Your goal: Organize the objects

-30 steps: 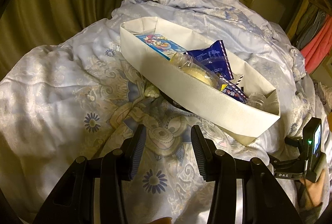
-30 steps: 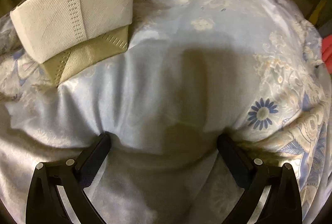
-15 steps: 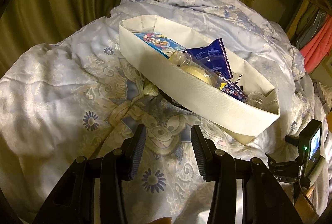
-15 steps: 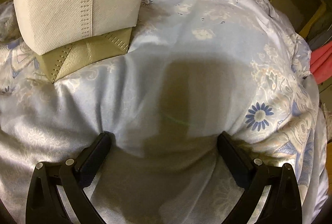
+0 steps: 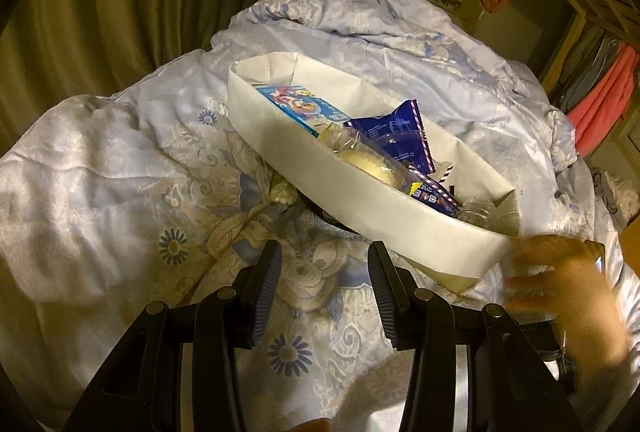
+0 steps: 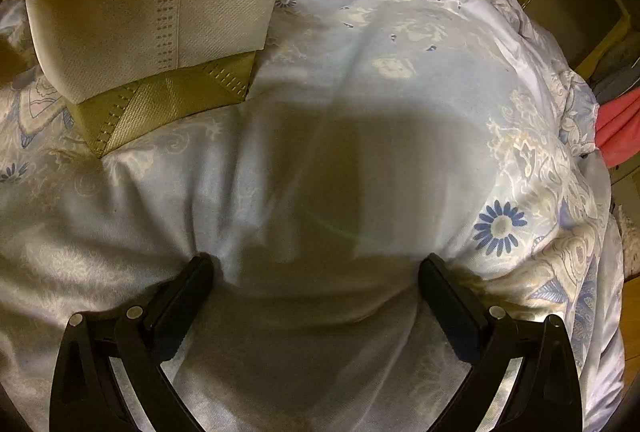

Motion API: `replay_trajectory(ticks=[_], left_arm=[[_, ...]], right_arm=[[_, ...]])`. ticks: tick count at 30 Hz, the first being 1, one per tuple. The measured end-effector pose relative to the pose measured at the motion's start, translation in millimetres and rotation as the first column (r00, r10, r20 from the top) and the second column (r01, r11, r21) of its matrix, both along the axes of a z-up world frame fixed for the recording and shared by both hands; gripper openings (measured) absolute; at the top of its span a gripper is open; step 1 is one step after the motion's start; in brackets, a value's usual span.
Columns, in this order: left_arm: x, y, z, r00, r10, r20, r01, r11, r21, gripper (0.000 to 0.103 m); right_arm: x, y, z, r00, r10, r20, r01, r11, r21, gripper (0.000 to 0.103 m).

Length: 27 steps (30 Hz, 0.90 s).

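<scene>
While both of my tongs point down at the bed quilt (image 5: 100,167), the left tongs (image 5: 324,268) stand partly open over the flowered fabric with nothing between them. My right tongs (image 6: 316,272) are spread wide, tips against the quilt, gripping nothing. A white fabric bin (image 5: 360,199) sits on the quilt ahead, holding a blue snack packet (image 5: 392,135) and other wrapped items. A blurred hand (image 5: 560,292) is beside its near corner.
</scene>
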<state>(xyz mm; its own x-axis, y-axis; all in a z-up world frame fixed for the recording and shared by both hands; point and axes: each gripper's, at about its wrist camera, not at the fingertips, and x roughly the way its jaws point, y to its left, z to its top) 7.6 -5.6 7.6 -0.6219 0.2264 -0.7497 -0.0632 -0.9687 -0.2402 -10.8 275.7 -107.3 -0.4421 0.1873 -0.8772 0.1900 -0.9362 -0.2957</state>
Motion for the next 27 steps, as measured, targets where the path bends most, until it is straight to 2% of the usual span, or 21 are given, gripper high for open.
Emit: replay_trajectory(ticks=[13,21,27], left_arm=[[6.2,7.2,7.9,0.998,-0.039,-0.048,0.04,0.999,0.004,0.044],[5.9,4.9,8.2,0.998,-0.031,-0.048,0.032,0.999,0.019,0.044],[13.3,10.4,18.7,0.995,-0.052,-0.089,0.055,0.998,0.026,0.044]], right_arm=[[10.9,-6.5,2.6,1.0,-0.004,-0.002,0.004,1.0,0.006,0.103],[11.3,-6.4,3.1,1.0,-0.004,-0.002,0.004,1.0,0.006,0.103],[11.7,-6.2,3.5,1.0,-0.004,-0.002,0.004,1.0,0.007,0.103]])
